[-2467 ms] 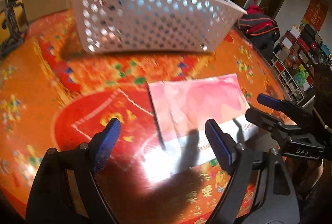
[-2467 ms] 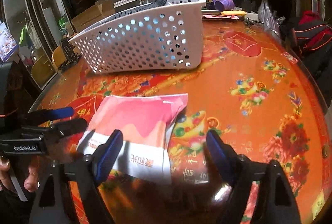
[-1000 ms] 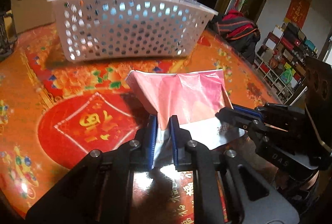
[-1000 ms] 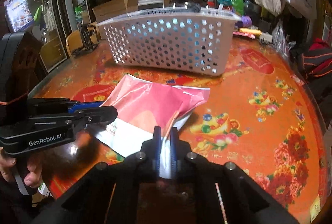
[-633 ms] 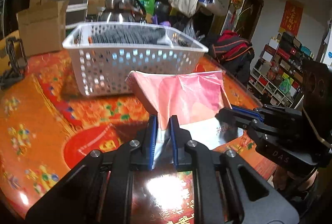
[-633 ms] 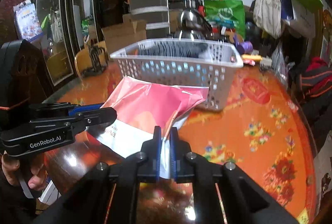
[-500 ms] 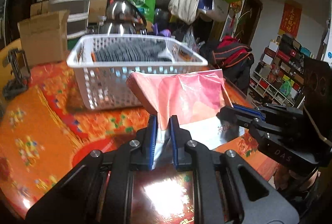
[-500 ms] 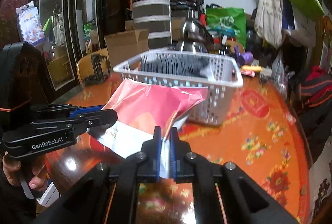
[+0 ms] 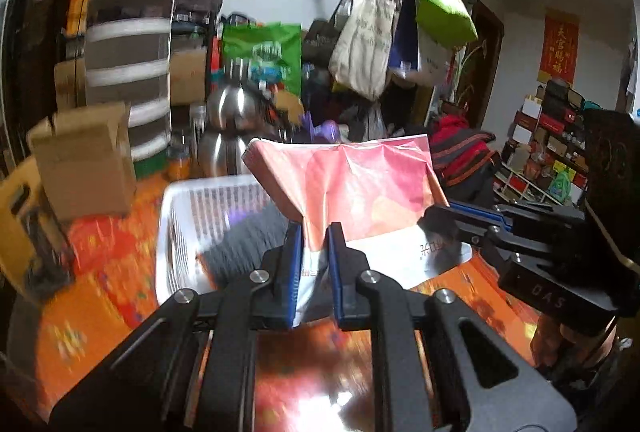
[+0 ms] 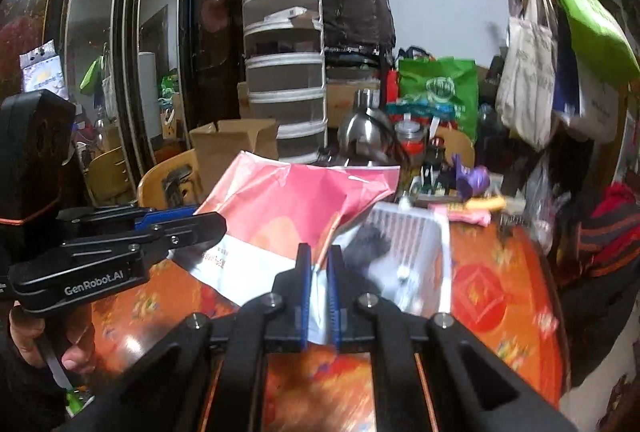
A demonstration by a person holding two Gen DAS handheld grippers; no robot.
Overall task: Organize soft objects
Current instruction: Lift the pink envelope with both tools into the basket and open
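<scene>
1. The left hand-held gripper [image 9: 314,264] is pinching the pink bag [image 9: 360,184].
2. The right hand-held gripper [image 10: 319,284] is pinching it too.
3. The bag is hanging above the white basket [image 9: 180,216] on the table [image 10: 500,292].

Both wrist views face basket [image 9: 176,216] closely, sharing bag [image 10: 288,204].

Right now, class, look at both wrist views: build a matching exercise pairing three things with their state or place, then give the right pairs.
Things:
1. pink bag
2. white basket
3. green tote

States:
A. hangs from the coat rack
B. stands on the orange table, dark cloth inside
C. pinched by the left gripper and the right gripper

Pairs: 1-C, 2-B, 3-A
</scene>
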